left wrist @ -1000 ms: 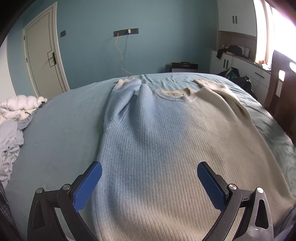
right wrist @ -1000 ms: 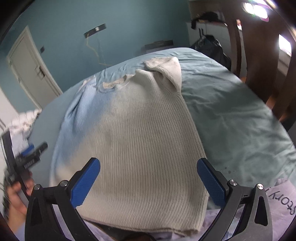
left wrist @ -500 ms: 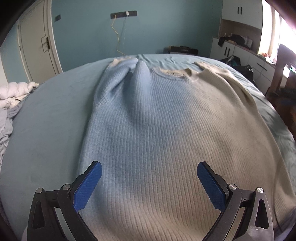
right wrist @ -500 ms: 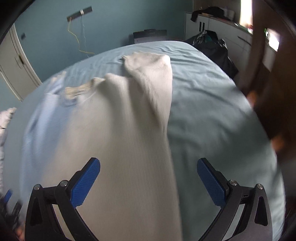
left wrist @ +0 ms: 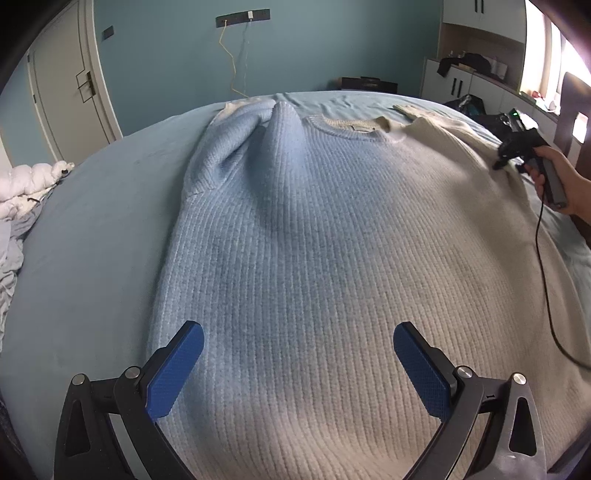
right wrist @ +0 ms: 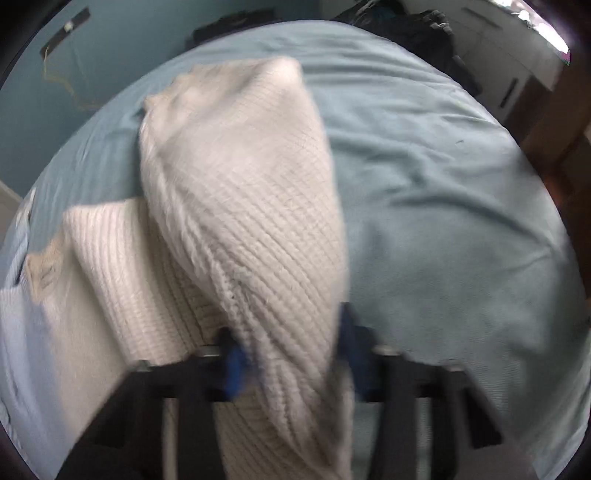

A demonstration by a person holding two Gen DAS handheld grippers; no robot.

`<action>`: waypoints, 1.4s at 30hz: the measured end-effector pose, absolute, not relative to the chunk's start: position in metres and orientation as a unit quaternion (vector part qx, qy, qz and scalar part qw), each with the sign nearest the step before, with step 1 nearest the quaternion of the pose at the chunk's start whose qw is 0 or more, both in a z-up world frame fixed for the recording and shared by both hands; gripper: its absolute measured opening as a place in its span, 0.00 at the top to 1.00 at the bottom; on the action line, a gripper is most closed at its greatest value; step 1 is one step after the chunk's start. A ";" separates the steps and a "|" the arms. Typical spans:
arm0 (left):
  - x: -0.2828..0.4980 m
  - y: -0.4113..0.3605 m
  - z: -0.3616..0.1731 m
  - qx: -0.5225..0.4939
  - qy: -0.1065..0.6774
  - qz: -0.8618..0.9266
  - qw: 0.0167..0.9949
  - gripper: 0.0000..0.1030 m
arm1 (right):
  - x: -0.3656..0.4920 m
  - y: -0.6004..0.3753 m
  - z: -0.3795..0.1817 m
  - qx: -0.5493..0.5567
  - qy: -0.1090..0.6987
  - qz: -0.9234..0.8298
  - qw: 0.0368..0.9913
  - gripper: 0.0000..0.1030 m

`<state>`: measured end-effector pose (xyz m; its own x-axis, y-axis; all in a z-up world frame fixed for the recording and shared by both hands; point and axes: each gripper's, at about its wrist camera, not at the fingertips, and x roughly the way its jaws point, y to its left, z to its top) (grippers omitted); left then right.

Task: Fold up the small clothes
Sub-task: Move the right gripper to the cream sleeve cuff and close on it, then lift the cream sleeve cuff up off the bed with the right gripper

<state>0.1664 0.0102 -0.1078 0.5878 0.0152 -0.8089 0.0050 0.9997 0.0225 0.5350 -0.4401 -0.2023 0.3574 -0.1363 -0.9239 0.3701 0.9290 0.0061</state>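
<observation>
A ribbed knit sweater [left wrist: 314, 240], pale blue on its left and cream on its right, lies flat on a light blue bed [left wrist: 92, 240]. My left gripper [left wrist: 295, 369] hangs open above the sweater's lower body with nothing between its fingers. At the sweater's right shoulder a hand [left wrist: 557, 181] holds my right gripper [left wrist: 513, 155]. The right wrist view is blurred. There the cream sleeve [right wrist: 251, 206] runs between the blue pads [right wrist: 234, 363] of my right gripper [right wrist: 291, 358], whose jaws are closing and pinch the knit. The left sleeve [left wrist: 229, 144] is folded up beside the collar.
White puffy bedding [left wrist: 26, 184] is piled at the bed's left edge. A door [left wrist: 66, 92] stands at the back left and cabinets [left wrist: 472, 85] at the back right. A black cable [left wrist: 546, 277] trails over the sweater's right side. A dark bag [right wrist: 417, 33] sits beyond the bed.
My right gripper travelled from the sweater's hem up its right side to the sleeve, and its wide jaws closed around the sleeve. My left gripper sank a little toward the sweater, still open.
</observation>
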 end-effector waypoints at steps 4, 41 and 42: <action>0.166 0.011 -0.108 0.009 0.456 0.002 0.890 0.00 | 0.489 -0.450 -0.165 0.128 0.477 -0.216 0.842 0.89; 0.164 0.004 -0.116 0.022 0.468 -0.020 0.883 0.00 | 0.466 -0.469 -0.044 0.114 0.412 -0.215 0.878 0.93; 0.163 0.004 -0.114 0.023 0.465 -0.021 0.885 0.00 | 0.443 -0.492 -0.036 0.142 0.392 -0.234 0.878 0.92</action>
<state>0.1628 0.0038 -0.1137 0.5669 -0.0162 -0.8236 0.0589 0.9980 0.0210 0.4429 -0.4920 -0.0362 0.5827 -0.2992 -0.7556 0.5220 0.8504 0.0659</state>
